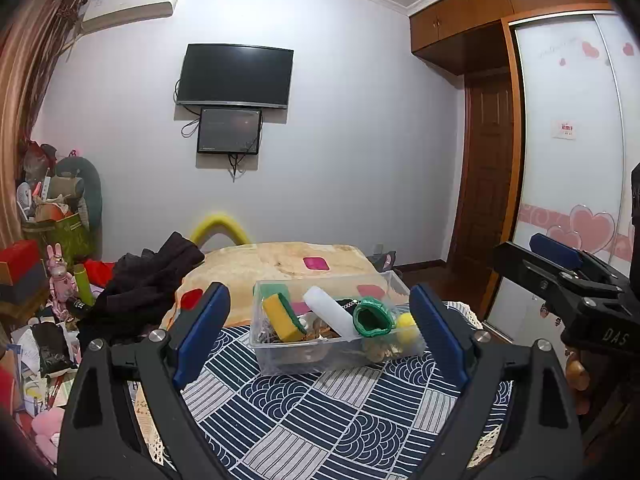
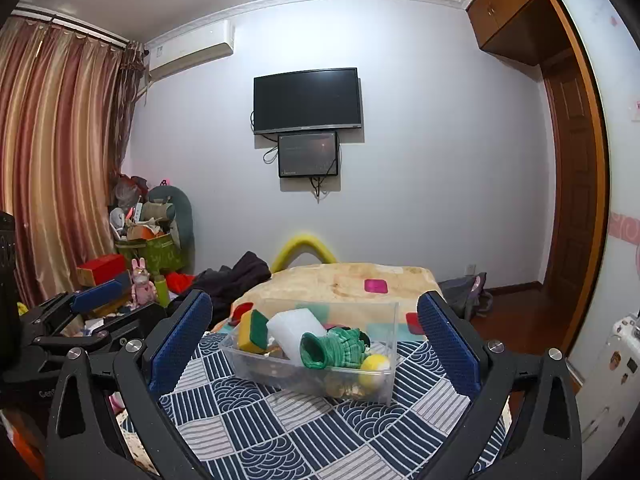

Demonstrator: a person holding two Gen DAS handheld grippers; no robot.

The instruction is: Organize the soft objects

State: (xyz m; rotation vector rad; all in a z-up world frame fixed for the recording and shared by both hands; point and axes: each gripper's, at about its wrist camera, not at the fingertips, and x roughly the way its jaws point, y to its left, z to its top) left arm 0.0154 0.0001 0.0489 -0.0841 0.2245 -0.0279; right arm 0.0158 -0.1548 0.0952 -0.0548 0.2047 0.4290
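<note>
Left gripper [image 1: 320, 336] gapes empty, clear bin [image 1: 320, 356] just ahead between fingers

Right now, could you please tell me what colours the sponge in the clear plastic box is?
The sponge is yellow with a green scouring layer, clearest in the left wrist view.

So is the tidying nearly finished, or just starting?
It looks nearly finished. The clear box on the patterned cloth already holds a yellow-green sponge, a white foam roll, a green knit piece and a yellow ball. Both the left tool and right tool are open and empty. No loose soft item shows on the cloth.
</note>
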